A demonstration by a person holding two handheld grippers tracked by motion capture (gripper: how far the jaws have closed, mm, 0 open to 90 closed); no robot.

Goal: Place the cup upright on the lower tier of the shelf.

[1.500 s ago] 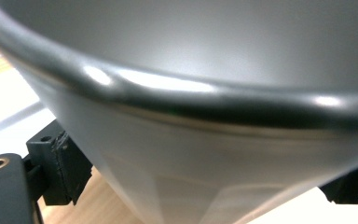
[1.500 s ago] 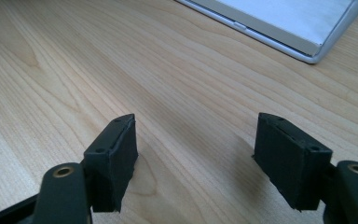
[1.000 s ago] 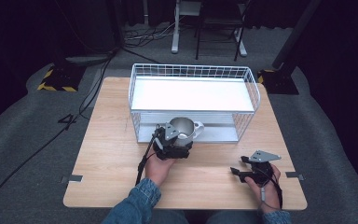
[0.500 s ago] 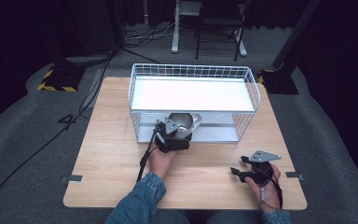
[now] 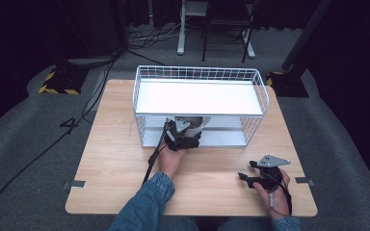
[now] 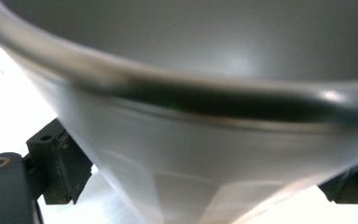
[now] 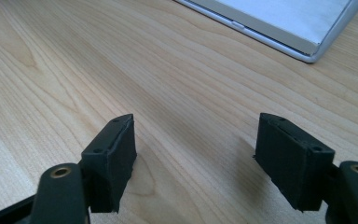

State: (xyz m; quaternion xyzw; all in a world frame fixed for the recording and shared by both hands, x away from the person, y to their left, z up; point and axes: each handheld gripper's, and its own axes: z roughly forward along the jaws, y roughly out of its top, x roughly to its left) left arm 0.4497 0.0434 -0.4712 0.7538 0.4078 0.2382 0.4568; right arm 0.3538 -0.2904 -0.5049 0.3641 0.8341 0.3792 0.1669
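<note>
High view: metal cup (image 5: 192,122) (gripped) under wire basket (image 5: 139,103) shelf.

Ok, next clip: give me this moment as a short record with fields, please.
setting: wooden table with a white wire rack on it
left tool: shut on metal cup, at the rack's lower shelf opening
metal cup position: under the rack's top shelf, by the front edge
right tool: open, holding nothing, low over the bare table near the right front corner
</note>
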